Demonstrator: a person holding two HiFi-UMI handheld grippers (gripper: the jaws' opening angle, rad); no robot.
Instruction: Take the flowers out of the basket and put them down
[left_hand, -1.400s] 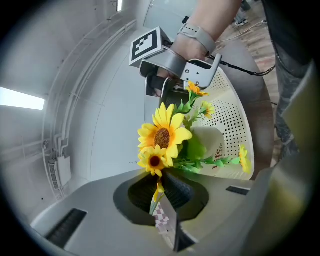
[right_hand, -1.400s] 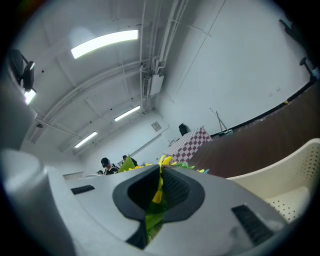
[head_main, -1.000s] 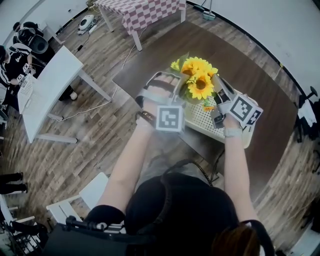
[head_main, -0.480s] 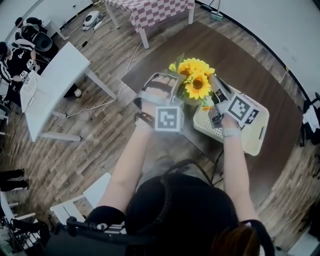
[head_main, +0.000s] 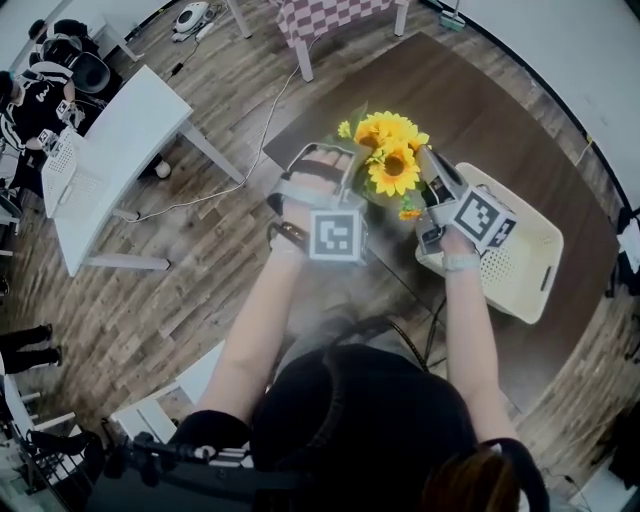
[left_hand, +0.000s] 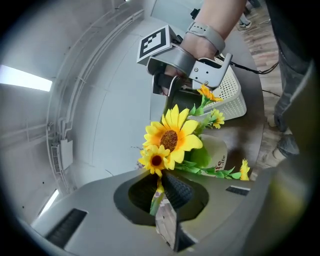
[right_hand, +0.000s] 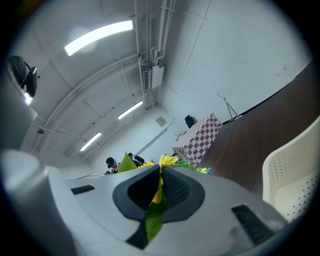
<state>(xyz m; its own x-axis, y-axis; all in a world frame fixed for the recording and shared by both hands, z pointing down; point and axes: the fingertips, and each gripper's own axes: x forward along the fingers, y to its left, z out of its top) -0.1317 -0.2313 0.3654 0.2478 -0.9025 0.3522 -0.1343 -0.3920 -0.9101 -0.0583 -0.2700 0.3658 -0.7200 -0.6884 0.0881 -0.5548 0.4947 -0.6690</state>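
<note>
A bunch of yellow sunflowers (head_main: 392, 158) with green leaves hangs in the air between both grippers, above the dark brown table (head_main: 480, 120) and left of the cream perforated basket (head_main: 528, 262). My left gripper (head_main: 352, 170) is shut on a stem and leaf of the bunch (left_hand: 170, 137); its jaws (left_hand: 161, 192) pinch them. My right gripper (head_main: 428, 165) is shut on a yellow and green piece of the flowers (right_hand: 159, 190). In the left gripper view the right gripper (left_hand: 192, 75) shows just past the blooms, with the basket (left_hand: 231, 95) behind it.
A pale cup-like thing with print (left_hand: 220, 154) shows behind the blooms. A white desk (head_main: 110, 150) stands far left with seated people beside it. A table with a checked cloth (head_main: 330, 15) is at the back. A cable runs across the wooden floor (head_main: 220, 190).
Both grippers have carried the sunflowers to the left, from above the basket's left end to over the table near its edge. The basket now lies off to the right.
</note>
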